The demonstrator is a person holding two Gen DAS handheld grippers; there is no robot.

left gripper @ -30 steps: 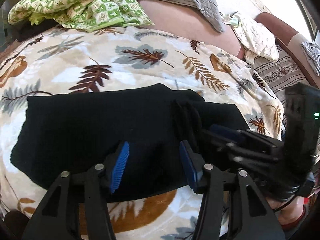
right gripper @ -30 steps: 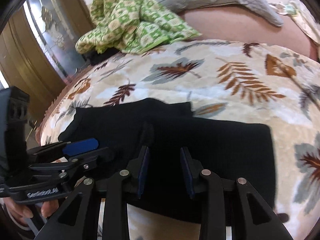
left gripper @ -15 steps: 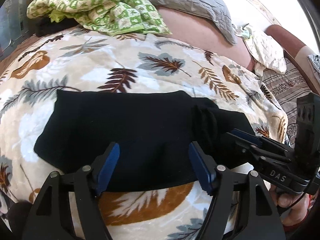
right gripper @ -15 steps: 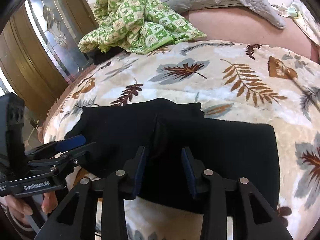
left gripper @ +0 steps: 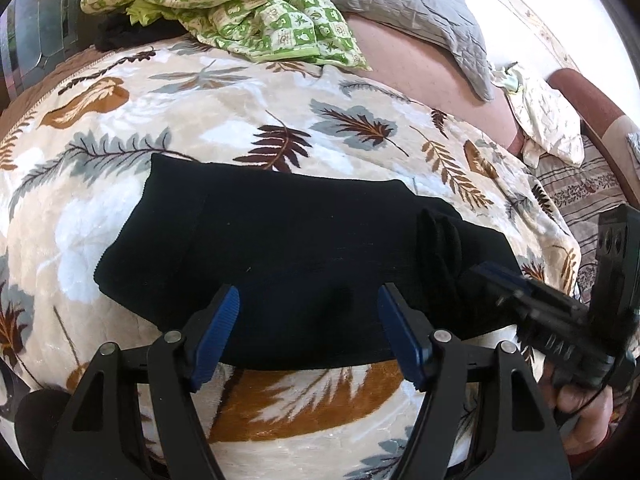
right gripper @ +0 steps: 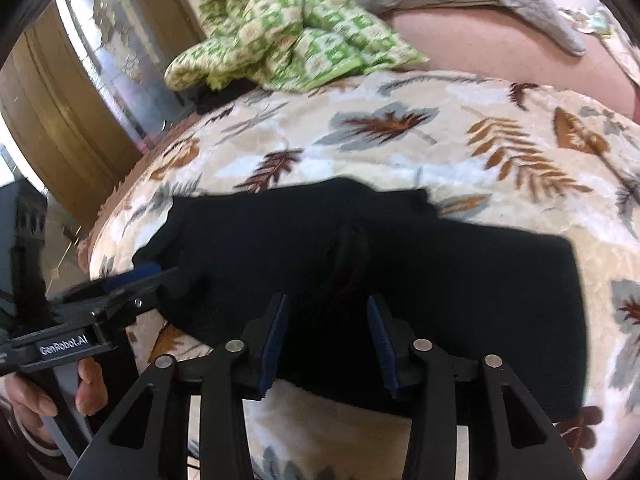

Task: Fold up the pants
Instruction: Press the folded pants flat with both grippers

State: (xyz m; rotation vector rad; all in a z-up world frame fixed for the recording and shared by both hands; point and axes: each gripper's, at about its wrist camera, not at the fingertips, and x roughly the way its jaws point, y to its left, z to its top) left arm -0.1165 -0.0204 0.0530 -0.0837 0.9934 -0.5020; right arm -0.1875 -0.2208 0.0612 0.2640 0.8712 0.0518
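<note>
The black pants [left gripper: 288, 248] lie folded into a flat rectangle on a leaf-patterned blanket [left gripper: 240, 120]. A bunched ridge of cloth [left gripper: 436, 240] runs across them near the right end. My left gripper [left gripper: 308, 308] is open and empty above the near edge of the pants. In the right wrist view the pants [right gripper: 440, 280] fill the middle, and my right gripper [right gripper: 326, 312] is open and empty over their near edge. Each gripper shows in the other's view: the right one [left gripper: 500, 280] and the left one [right gripper: 152, 274].
A green checked cloth [left gripper: 240, 8] is heaped at the far side of the bed, next to a grey quilted pillow [left gripper: 420, 12]. A cream pillow [left gripper: 548, 120] lies at the right. A wooden door and mirror [right gripper: 80, 92] stand left of the bed.
Both grippers have pulled back from the pants toward the near edge of the bed. The left gripper's jaws have spread wider, and the right gripper's jaws have opened a little.
</note>
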